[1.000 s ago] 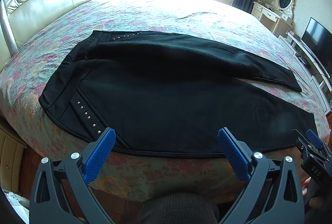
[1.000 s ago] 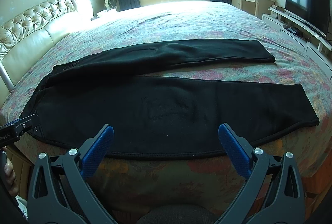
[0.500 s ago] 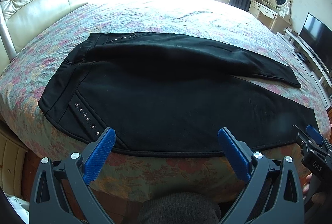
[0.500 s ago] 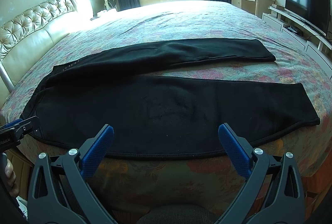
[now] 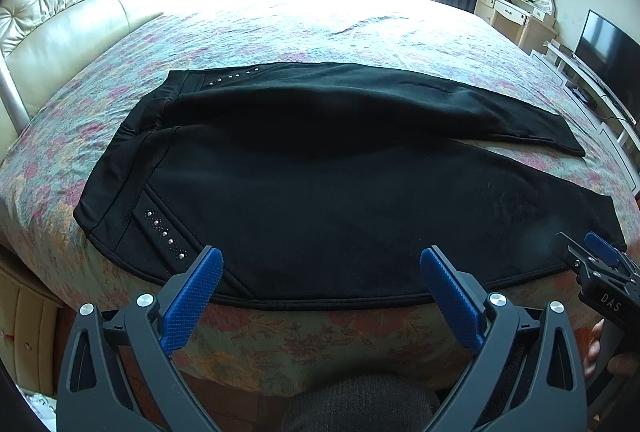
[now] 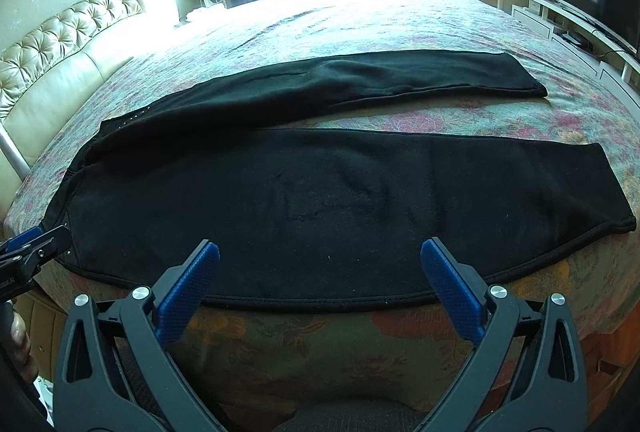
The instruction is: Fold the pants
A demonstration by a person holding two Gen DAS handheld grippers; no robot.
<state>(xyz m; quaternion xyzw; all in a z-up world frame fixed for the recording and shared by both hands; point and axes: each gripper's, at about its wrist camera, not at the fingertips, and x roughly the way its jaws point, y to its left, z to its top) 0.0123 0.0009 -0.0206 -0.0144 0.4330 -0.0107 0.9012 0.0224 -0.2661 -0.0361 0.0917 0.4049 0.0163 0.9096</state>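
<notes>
Lying flat on bed (image 5: 360, 31), pants (image 5: 320, 183) just beyond both spread tongs.

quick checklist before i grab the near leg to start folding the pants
1. Pants spread flat on the bed: ok.
2. Legs apart, not overlapping toward the cuffs: ok, bedspread shows between them in the right wrist view.
3. Left hand-held gripper open and holding nothing: ok.
4. Right hand-held gripper open and holding nothing: ok.
5. Near hem within view and unobstructed between both grippers: ok, it lies along the bed edge.
6. Fabric smooth: not ok, slight creases mid near leg.
</notes>
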